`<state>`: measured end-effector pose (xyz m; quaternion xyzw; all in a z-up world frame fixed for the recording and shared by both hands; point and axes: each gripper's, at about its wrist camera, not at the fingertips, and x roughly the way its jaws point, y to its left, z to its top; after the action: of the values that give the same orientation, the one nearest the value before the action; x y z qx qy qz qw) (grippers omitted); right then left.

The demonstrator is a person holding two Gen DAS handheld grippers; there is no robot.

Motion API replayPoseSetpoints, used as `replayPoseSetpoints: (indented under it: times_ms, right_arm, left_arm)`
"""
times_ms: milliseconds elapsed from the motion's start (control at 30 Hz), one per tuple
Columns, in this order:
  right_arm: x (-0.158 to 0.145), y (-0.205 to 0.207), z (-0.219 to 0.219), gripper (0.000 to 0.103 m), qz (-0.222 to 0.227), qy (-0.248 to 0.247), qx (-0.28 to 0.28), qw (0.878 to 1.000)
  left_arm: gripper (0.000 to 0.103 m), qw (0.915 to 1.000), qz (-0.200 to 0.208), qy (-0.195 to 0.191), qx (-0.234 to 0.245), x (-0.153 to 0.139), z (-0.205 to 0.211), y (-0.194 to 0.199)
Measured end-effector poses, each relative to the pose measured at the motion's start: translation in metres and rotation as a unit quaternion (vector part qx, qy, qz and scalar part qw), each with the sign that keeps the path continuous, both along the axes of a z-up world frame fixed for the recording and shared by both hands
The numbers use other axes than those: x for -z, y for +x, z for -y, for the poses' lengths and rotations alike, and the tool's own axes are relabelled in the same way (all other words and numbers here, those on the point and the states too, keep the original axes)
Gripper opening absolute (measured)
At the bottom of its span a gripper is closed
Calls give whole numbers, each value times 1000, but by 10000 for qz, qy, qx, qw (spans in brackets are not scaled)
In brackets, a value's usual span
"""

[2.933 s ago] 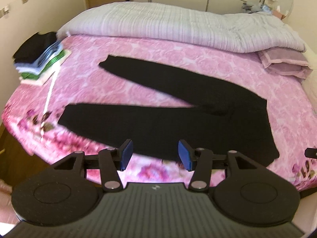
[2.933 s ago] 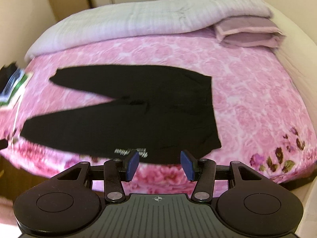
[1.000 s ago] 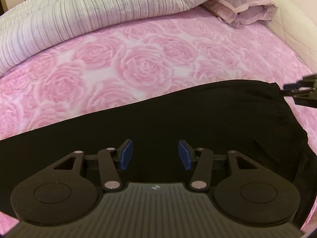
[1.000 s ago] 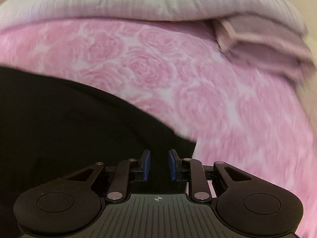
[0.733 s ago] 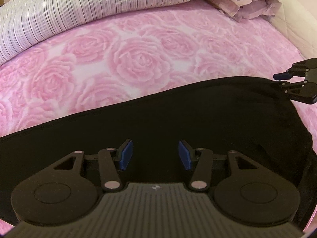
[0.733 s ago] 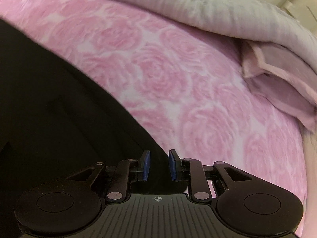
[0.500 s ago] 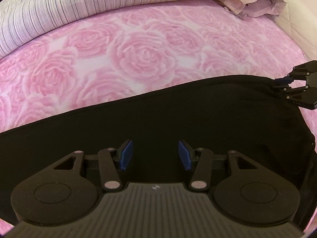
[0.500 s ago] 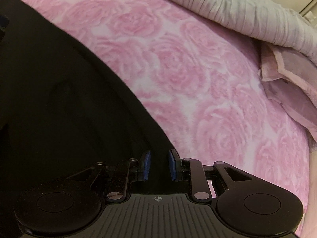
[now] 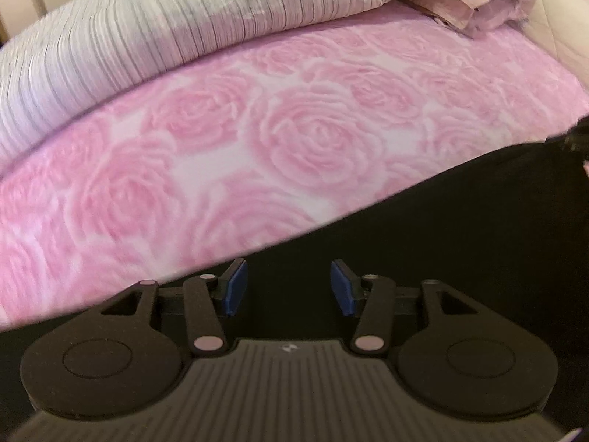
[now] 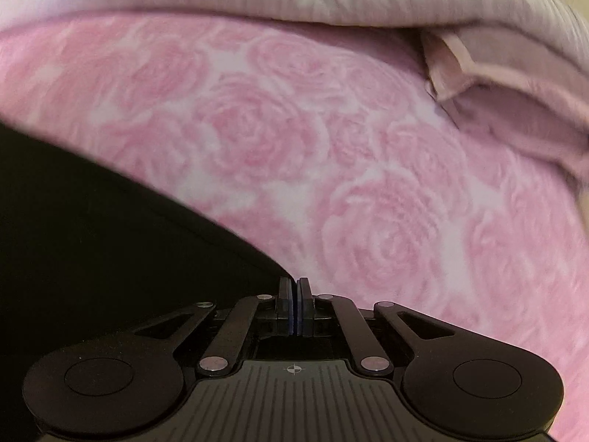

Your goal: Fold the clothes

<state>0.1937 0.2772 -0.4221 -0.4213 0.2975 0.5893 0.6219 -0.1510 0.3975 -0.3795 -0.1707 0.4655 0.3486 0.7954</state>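
Black trousers (image 9: 460,221) lie flat on the pink rose-patterned bedspread (image 9: 294,140). In the left wrist view my left gripper (image 9: 289,287) hovers low over the trousers' far edge, its blue pads wide apart with only fabric below them. At the far right edge of that view a dark bit of the other gripper (image 9: 578,136) shows at the trousers' corner. In the right wrist view my right gripper (image 10: 294,294) has its pads pressed together at the corner of the black trousers (image 10: 110,228), pinching the cloth edge.
A grey striped duvet (image 9: 184,29) is rolled up along the far side of the bed. A mauve pillow (image 10: 515,103) lies at the far right. The pink bedspread (image 10: 368,184) stretches bare beyond the trousers.
My right gripper has shut fully on the trousers' corner; half a second ago its pads stood slightly apart. My left gripper has moved forward toward the trousers' far edge, still open.
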Motion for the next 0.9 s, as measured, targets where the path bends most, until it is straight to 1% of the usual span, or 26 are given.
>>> replayPoseSetpoints:
  times_ms: [67,133,200,267,333,400,433,467,500,533,567,633,700,767,900]
  right_arm:
    - [-2,2,-3,0,-108,-80,8,9999]
    - [-5,3,-4,1,-163,-193,-105,9996]
    - [-8,0,0,4,-123,-286,-392,9987]
    - [-10,-2,3,16,-125,-343,-672,9971]
    - [-9,-3,3,22,-57,-376,-852,9956]
    - [-3,-4,1,22,85,-423,-968,9944]
    - [0,-5,0,22,146,-442,-1019,9937]
    - [1,-4,-1,18,137,-430,-1024,9937]
    - [2,-3,-3,10,128,-417,-1024,9938]
    - [1,-3,-3,3,120,-400,-1000,9941]
    - [0,-3,-3,3,119,-376,-976,9944]
    - [-7,-6,2,3,223,-228,-939,9951]
    - [-14,-9,7,3,329,-79,-903,9953]
    - [-26,-15,16,3,475,96,-887,9949]
    - [-52,-27,39,3,712,432,-827,9931]
  left_arm:
    - [45,9996,-111,140,213,1,-9,-2]
    - [45,9982,-261,129,533,5,-18,-4]
    - [45,9949,-434,131,898,10,-23,-5]
    - [46,9895,-627,143,1298,17,-26,-5]
    - [46,9820,-818,156,1695,24,-29,-5]
    - [47,9729,-996,164,2082,30,-32,-5]
    - [44,9705,-960,126,2207,33,-34,-6]
    - [37,9682,-919,75,2327,35,-36,-6]
    - [17,9672,-816,-106,2402,35,-39,-6]
    - [7,9659,-723,-268,2472,35,-42,-7]
    - [6,9650,-730,-242,2508,35,-41,-6]
    - [3,9606,-860,-27,2642,33,-35,-5]
    - [2,9597,-927,236,2642,29,-24,-6]
    - [2,9622,-910,564,2505,18,-10,-10]
    - [2,9718,-671,1002,2026,-14,20,-28]
